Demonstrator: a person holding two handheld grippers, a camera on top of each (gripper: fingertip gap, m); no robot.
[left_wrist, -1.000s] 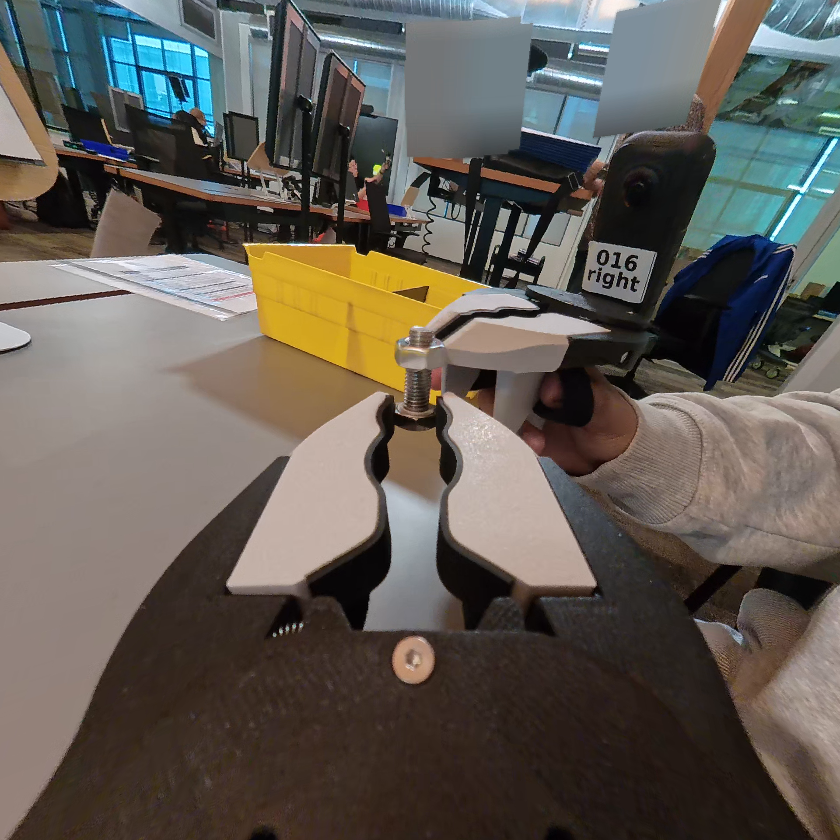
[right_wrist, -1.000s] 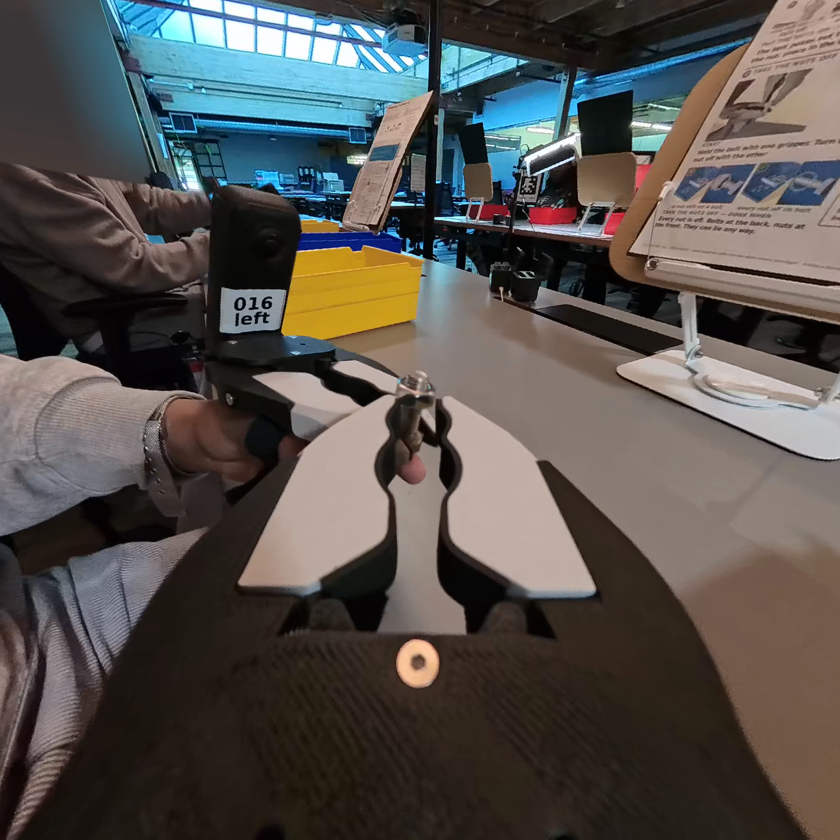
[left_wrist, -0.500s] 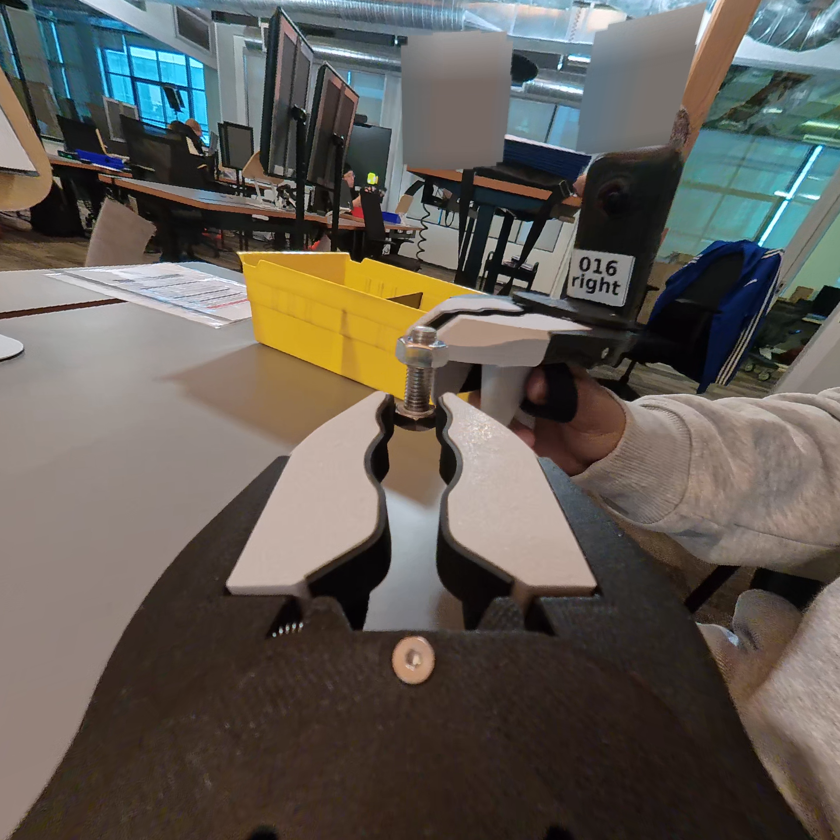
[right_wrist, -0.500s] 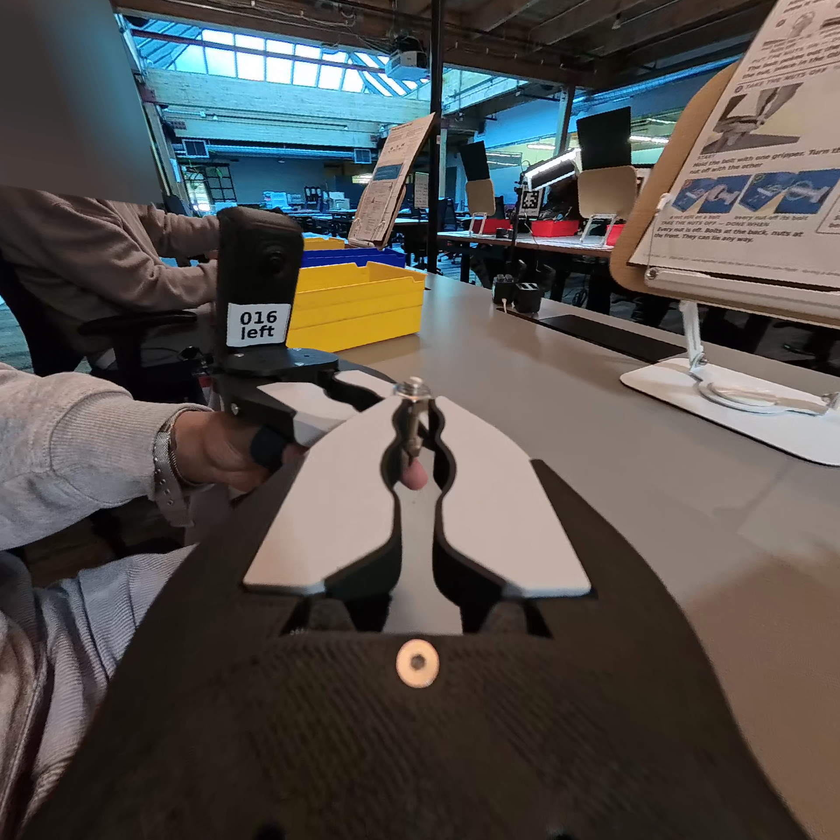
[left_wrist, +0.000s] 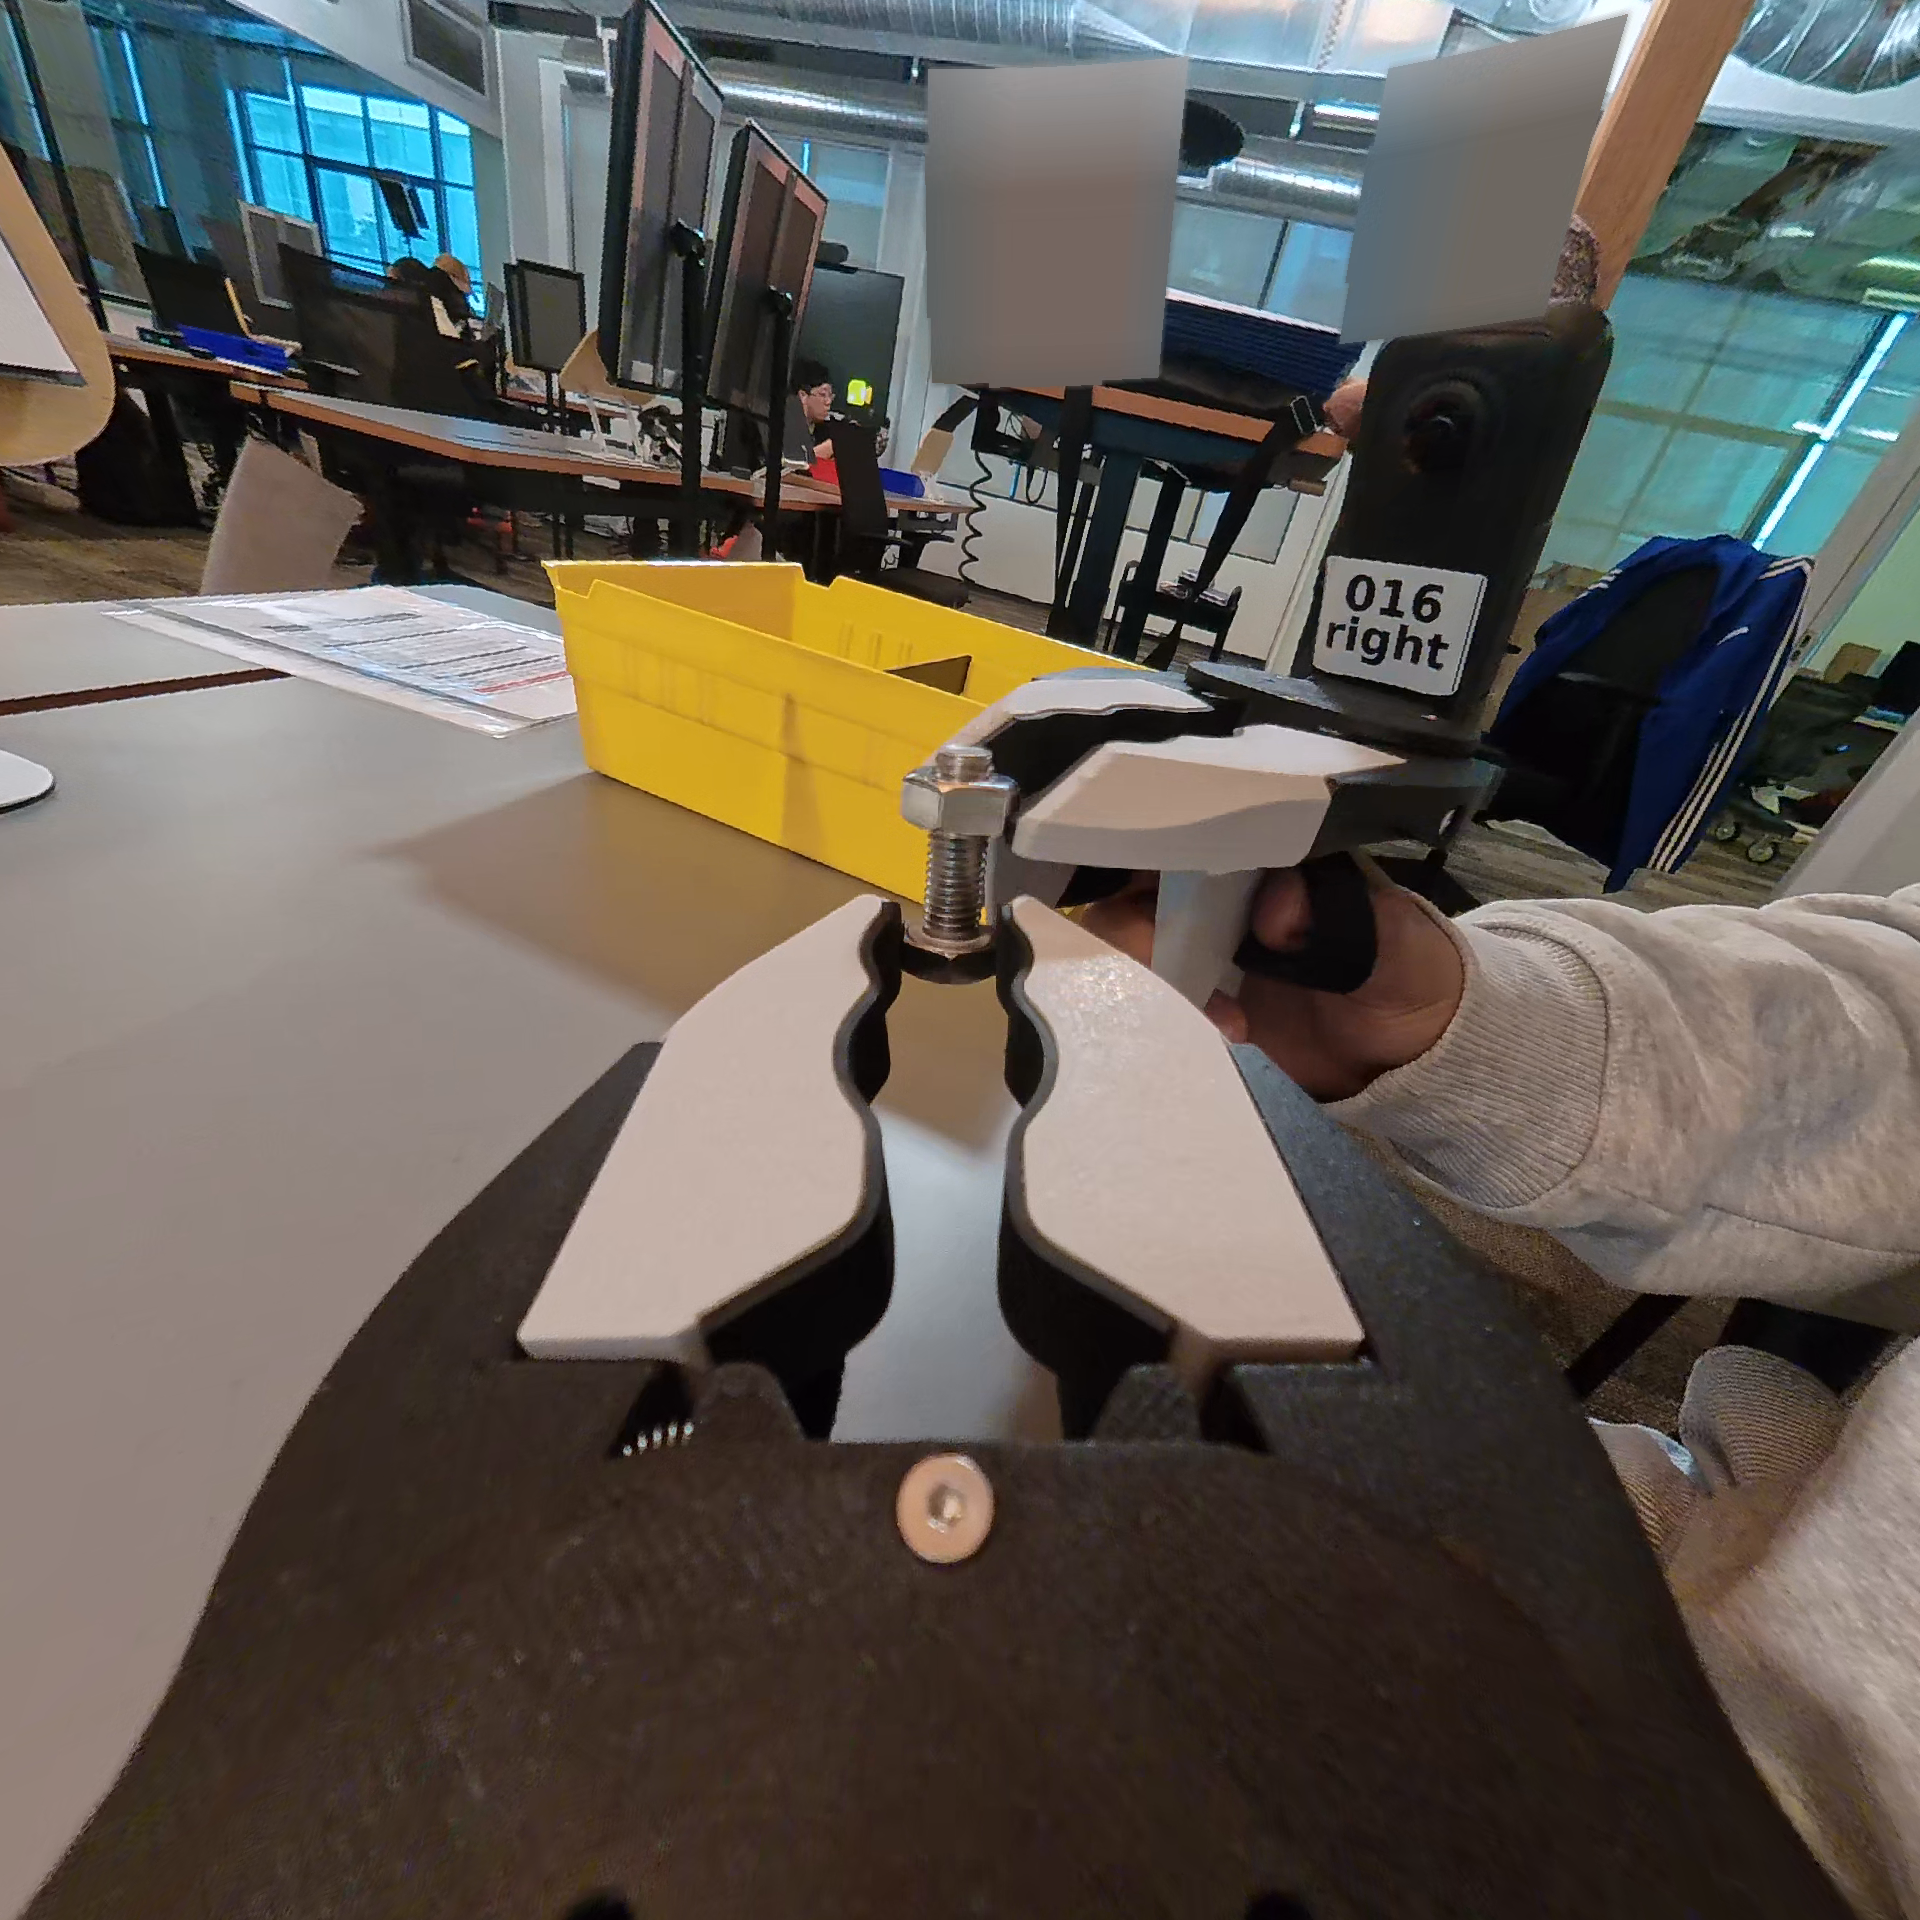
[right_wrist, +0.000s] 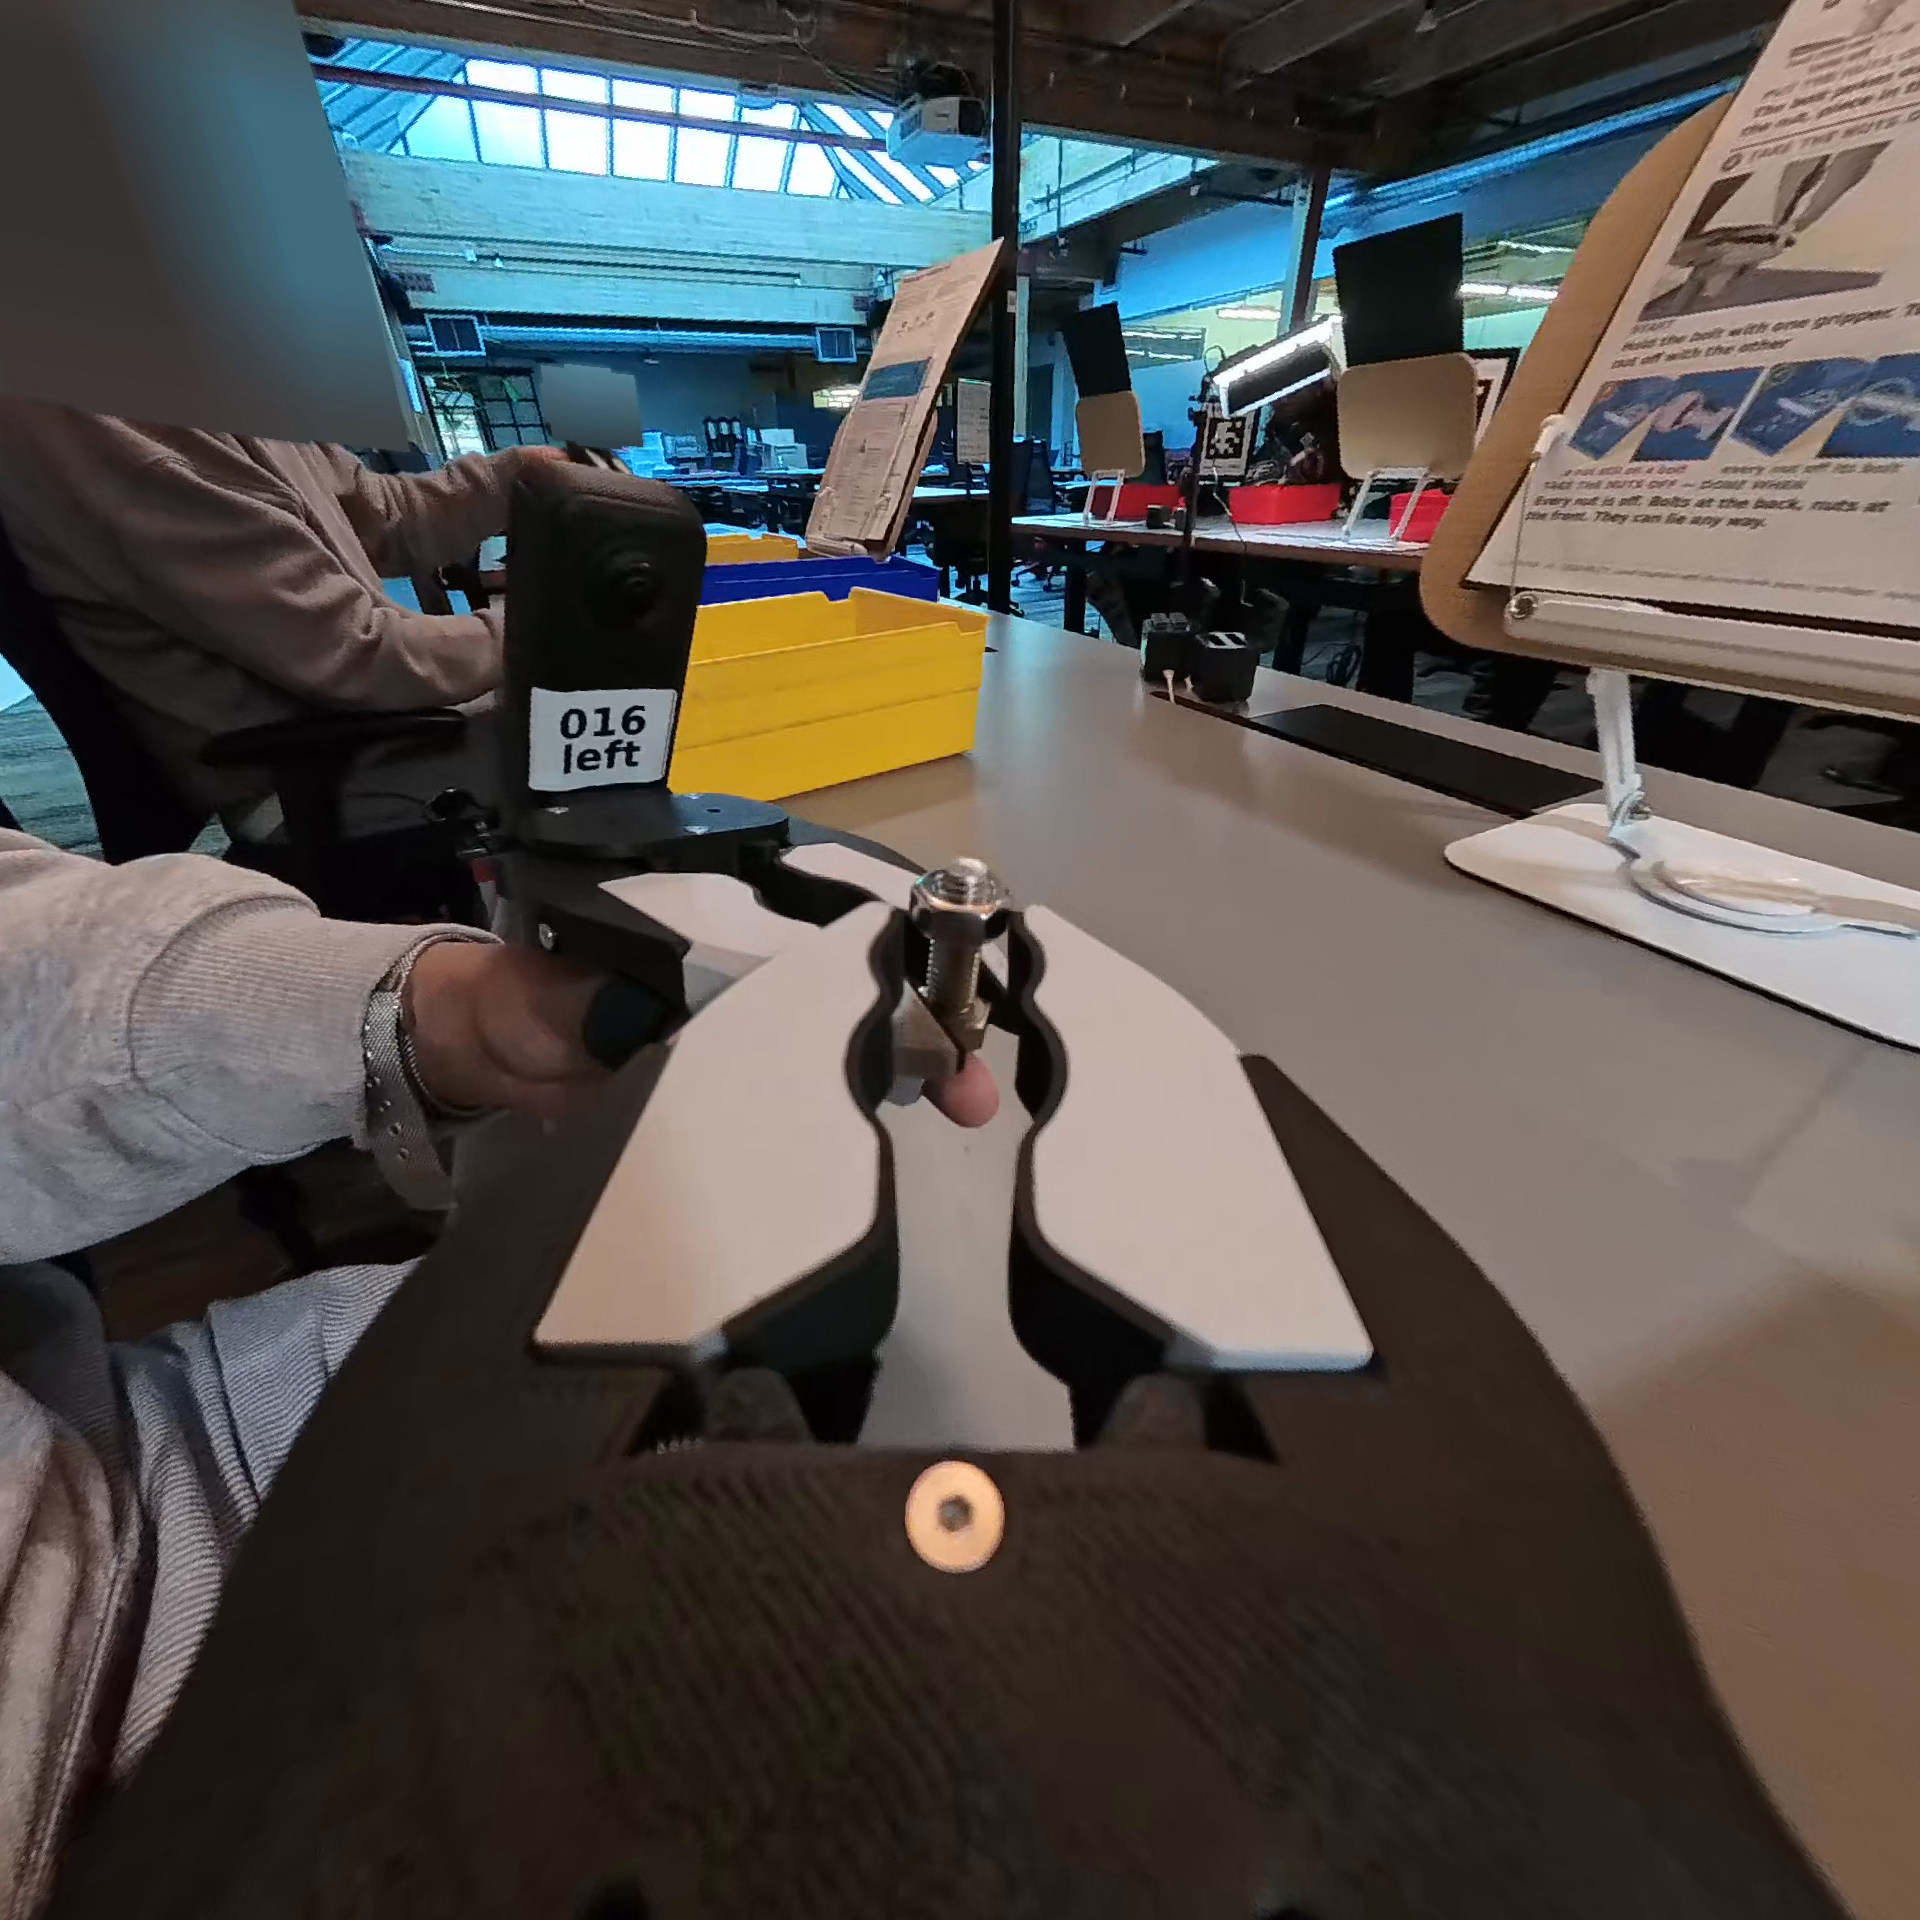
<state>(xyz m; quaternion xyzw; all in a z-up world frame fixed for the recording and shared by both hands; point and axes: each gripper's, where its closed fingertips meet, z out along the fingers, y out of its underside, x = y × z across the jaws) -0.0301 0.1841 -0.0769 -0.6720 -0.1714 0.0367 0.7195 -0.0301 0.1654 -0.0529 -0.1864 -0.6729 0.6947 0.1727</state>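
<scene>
Left gripper (left_wrist: 943, 930) clamped on lower end of upright bolt (left_wrist: 951, 883), above grey table (left_wrist: 312, 935). Right gripper (right_wrist: 961, 920) closed around nut (right_wrist: 958, 896) at bolt's top end, coming in from side; nut sits near top of thread. 2 grippers cross at bolt, hand (left_wrist: 1340, 997) on right handle. Yellow bin (left_wrist: 748, 717) on table just behind. White stand (right_wrist: 1704, 914) with instruction sheet well apart, far side.

Open-plan office or lab workspace — long grey desks (left_wrist: 260, 935), tall monitors on stands (left_wrist: 665, 229) at far left, exposed ceiling ducts (left_wrist: 935, 31) and skylights (right_wrist: 644, 145). Yellow parts bins (right_wrist: 831, 696), an instruction sheet on a stand (right_wrist: 1745, 343) and seated workers (right_wrist: 229, 582) indicate bench stations.
</scene>
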